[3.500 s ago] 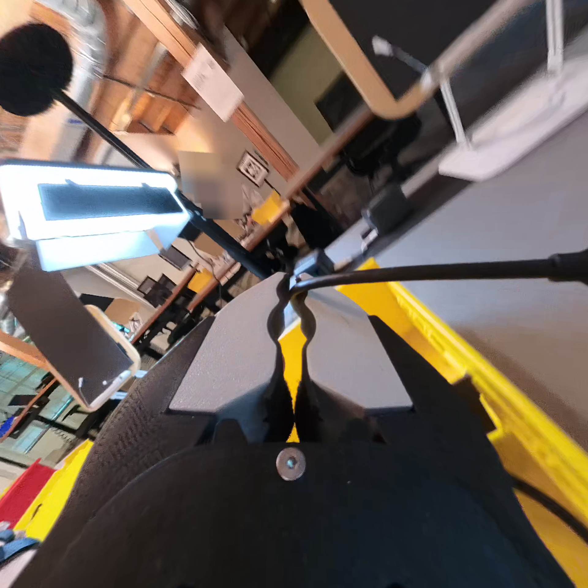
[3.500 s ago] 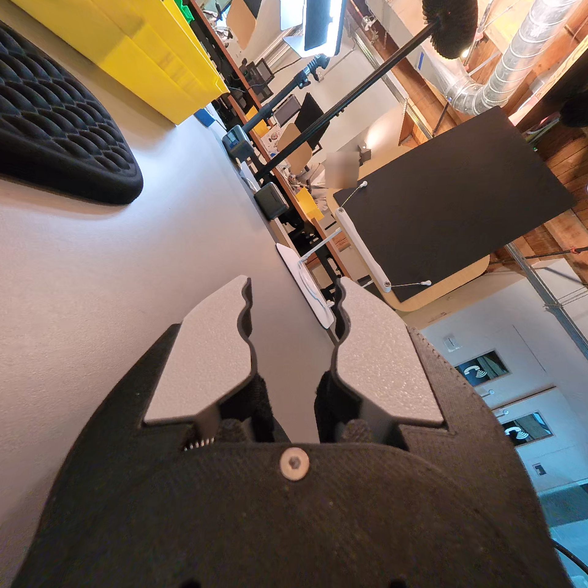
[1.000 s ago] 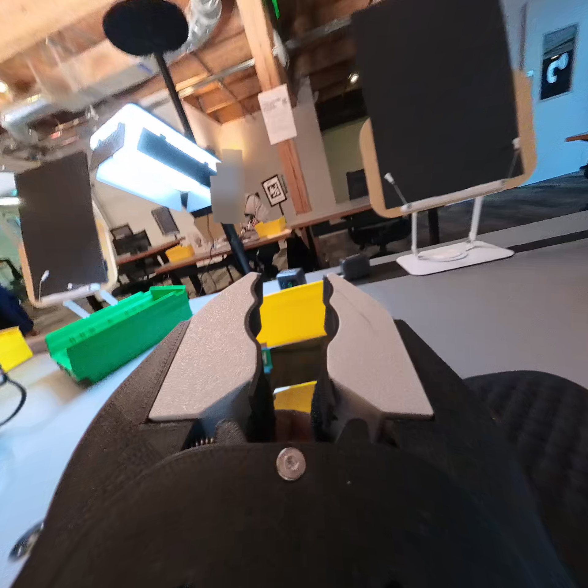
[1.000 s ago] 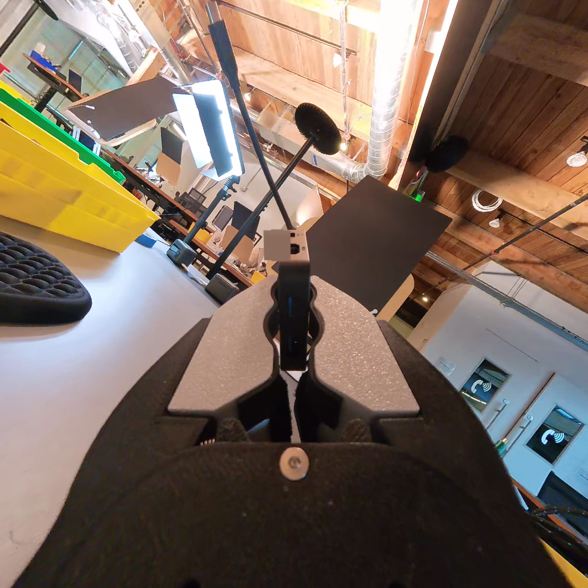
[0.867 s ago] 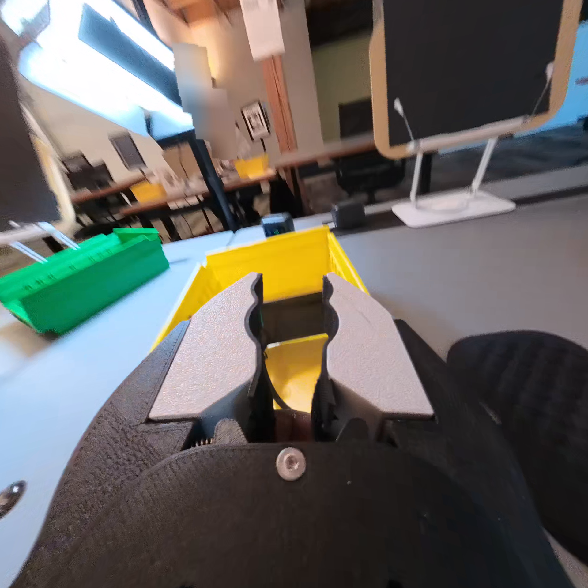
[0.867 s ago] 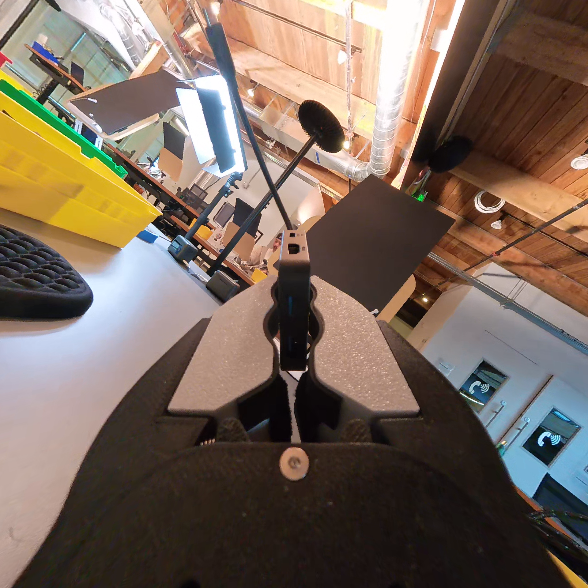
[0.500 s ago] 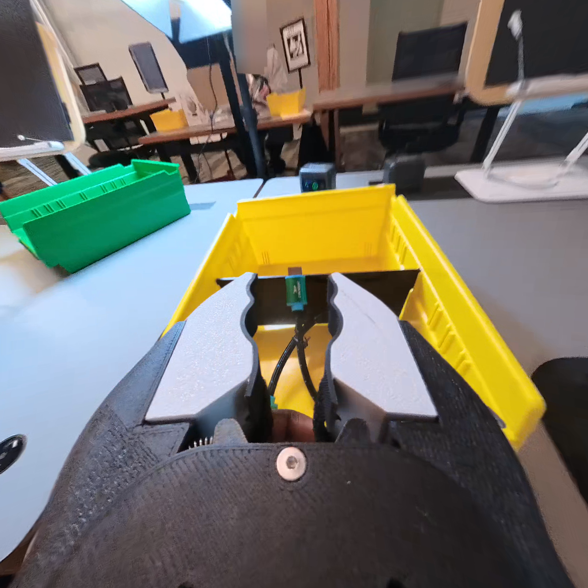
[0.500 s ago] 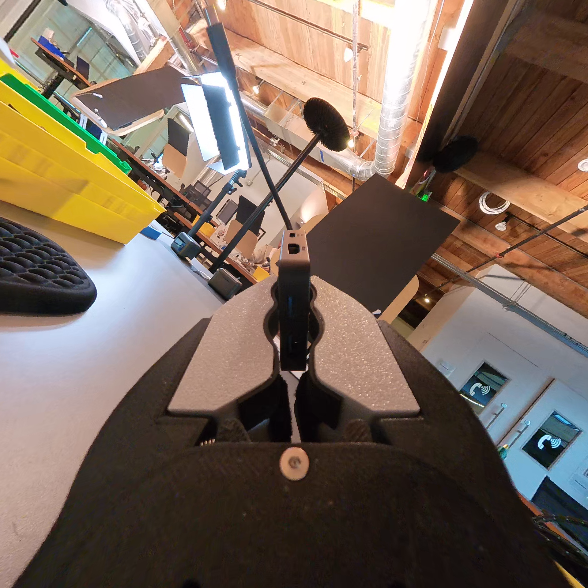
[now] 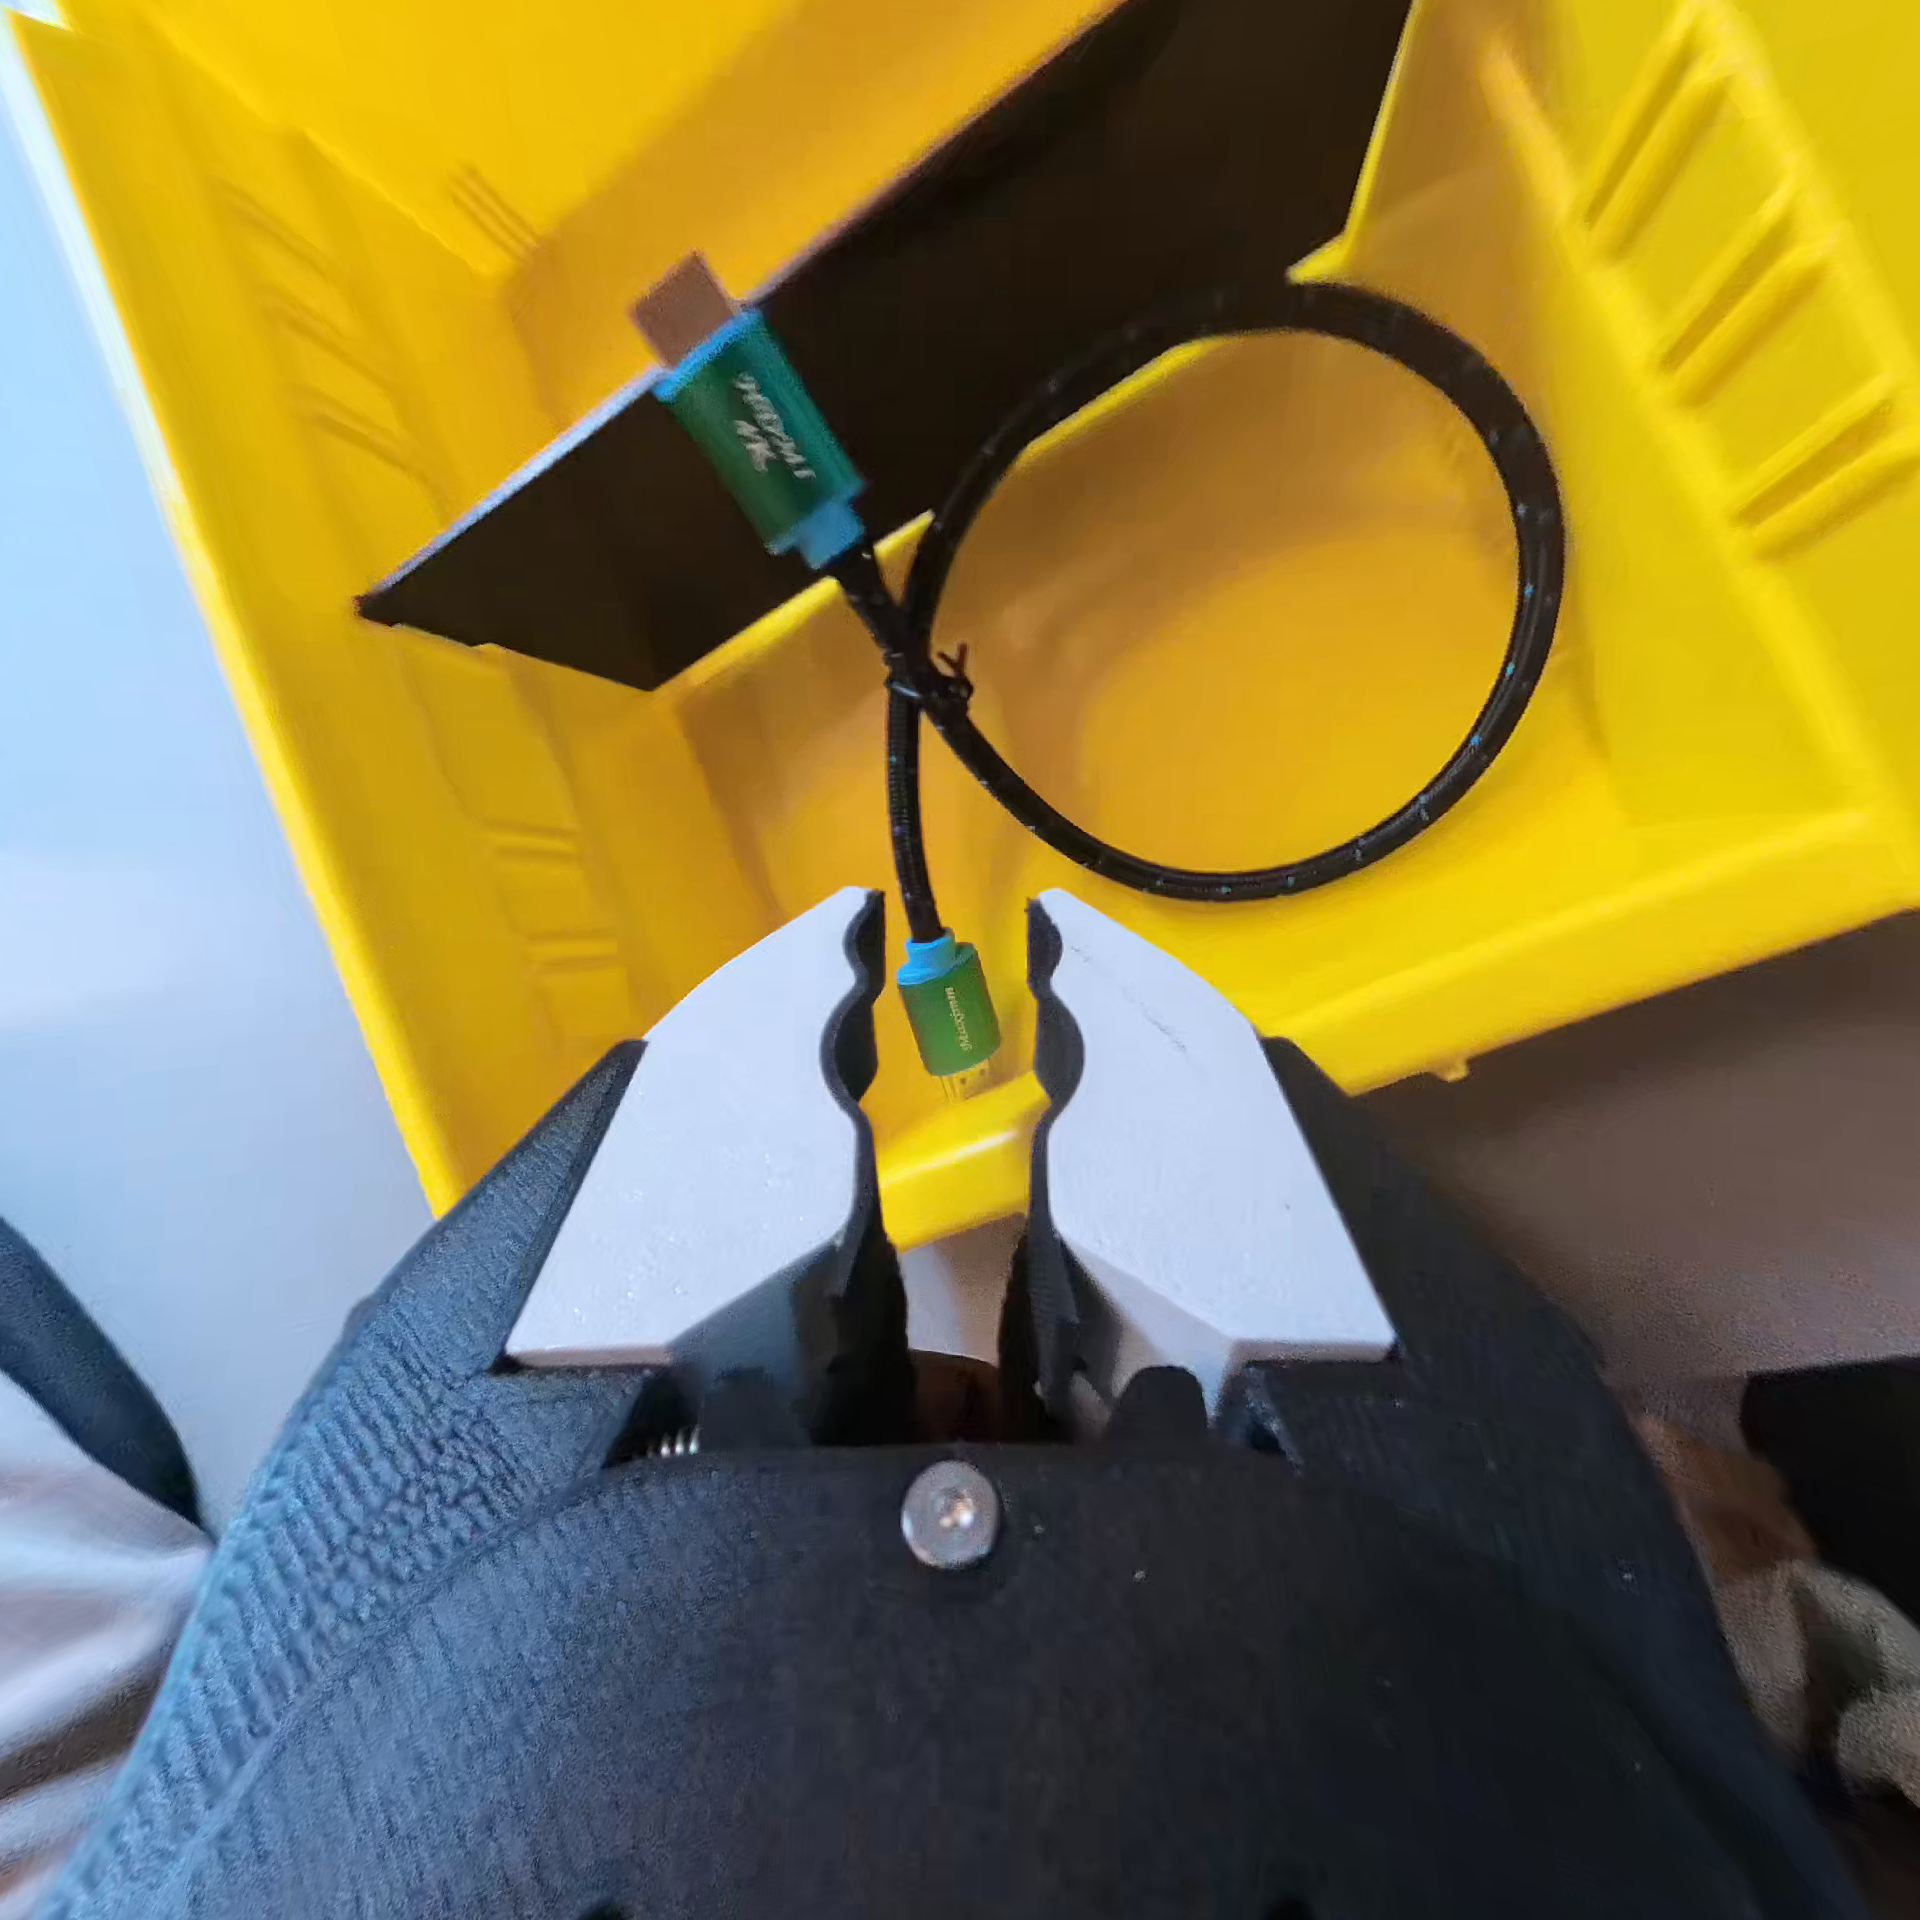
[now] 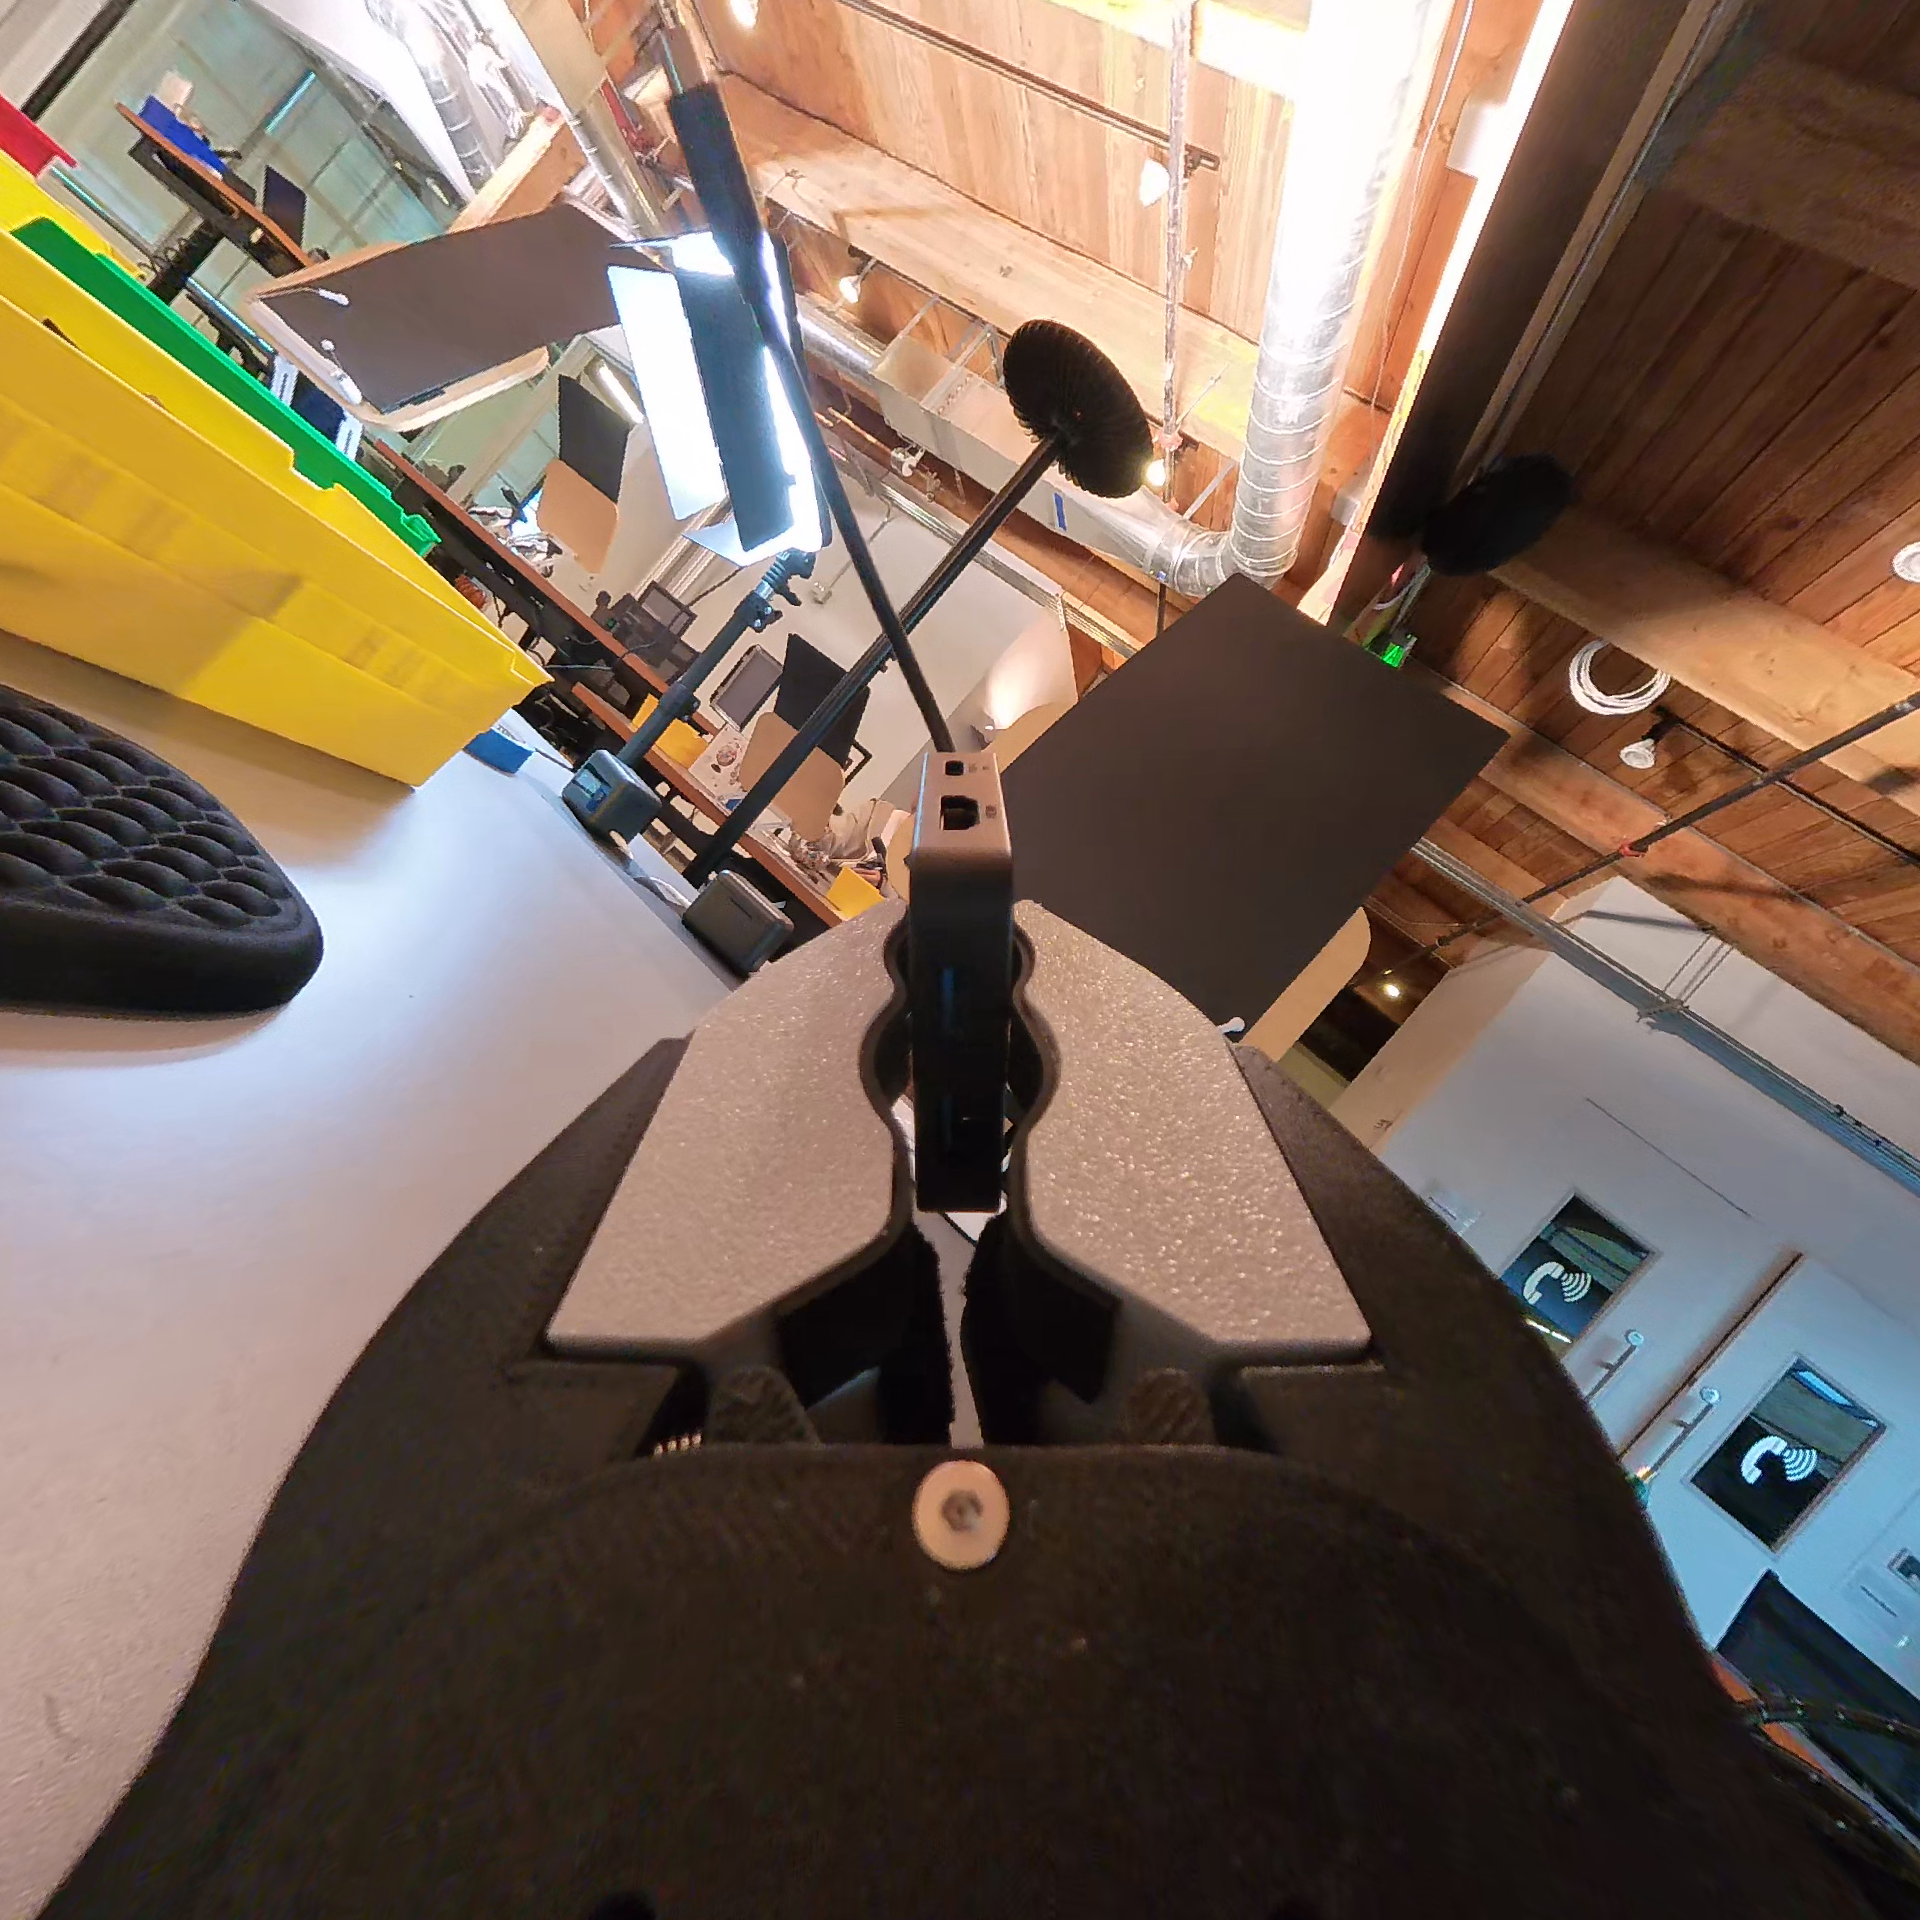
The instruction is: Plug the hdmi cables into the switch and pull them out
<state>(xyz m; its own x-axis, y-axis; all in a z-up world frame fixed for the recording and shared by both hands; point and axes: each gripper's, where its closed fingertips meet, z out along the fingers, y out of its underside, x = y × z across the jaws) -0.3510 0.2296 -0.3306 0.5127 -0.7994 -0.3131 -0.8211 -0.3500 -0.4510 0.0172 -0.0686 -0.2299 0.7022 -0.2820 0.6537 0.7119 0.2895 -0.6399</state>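
In the left wrist view a black braided HDMI cable (image 9: 1496, 665) lies coiled in a yellow bin (image 9: 1662, 343). Its near green plug (image 9: 951, 1013) lies between my left gripper's (image 9: 951, 914) open fingers, untouched. Its far green plug (image 9: 764, 442) rests on a black divider (image 9: 623, 540). In the right wrist view my right gripper (image 10: 956, 935) is shut on the black HDMI switch (image 10: 958, 997), held upright on edge above the table, a port facing up.
In the right wrist view a black mesh pad (image 10: 125, 873) lies on the grey table (image 10: 312, 1143), with yellow bins (image 10: 208, 582) and a green bin (image 10: 208, 343) behind it. Light stands and black panels stand beyond the table edge. The gap from one gripper's tips to the other's is roughly 50 cm.
My left gripper tilted down and dropped into the yellow bin, bringing its open fingers around the near plug. My right gripper holds the switch almost still.
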